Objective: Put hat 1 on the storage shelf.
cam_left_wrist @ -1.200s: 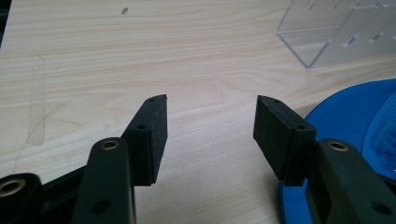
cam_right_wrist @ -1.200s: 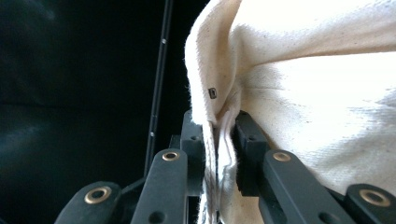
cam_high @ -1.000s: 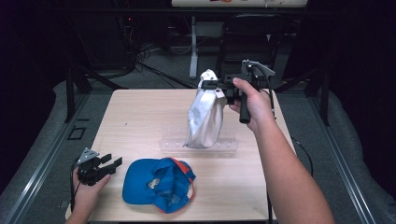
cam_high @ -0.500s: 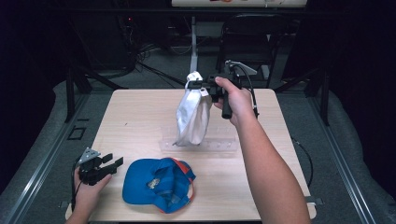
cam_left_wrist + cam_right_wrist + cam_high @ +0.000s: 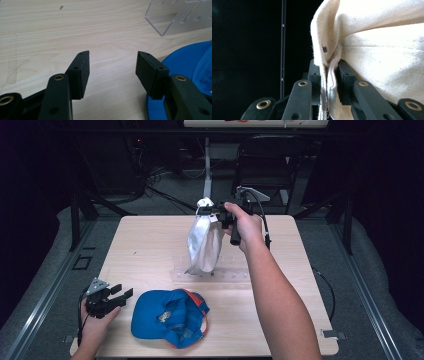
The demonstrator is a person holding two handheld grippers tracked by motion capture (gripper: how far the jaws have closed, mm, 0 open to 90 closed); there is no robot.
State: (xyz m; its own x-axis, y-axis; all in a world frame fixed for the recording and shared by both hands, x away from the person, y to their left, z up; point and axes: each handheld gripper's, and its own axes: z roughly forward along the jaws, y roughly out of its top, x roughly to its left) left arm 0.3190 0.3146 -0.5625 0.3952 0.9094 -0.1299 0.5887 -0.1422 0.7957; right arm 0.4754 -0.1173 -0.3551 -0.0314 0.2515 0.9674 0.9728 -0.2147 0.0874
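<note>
Right tongs (image 5: 214,213) pinch the cream cotton cap (image 5: 204,245) by its edge above the clear acrylic rack (image 5: 210,276) at twelve o'clock on the worktop (image 5: 150,245); left tongs (image 5: 121,296) rest spread. The thin fold could slip free.

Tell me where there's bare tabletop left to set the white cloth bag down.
Bare wood lies across the table's far left, between its far edge and the clear acrylic rack, and at the near right past the right forearm. It is crowded where the white cloth bag hangs over the rack, and near left around the blue cap and left gripper.
</note>
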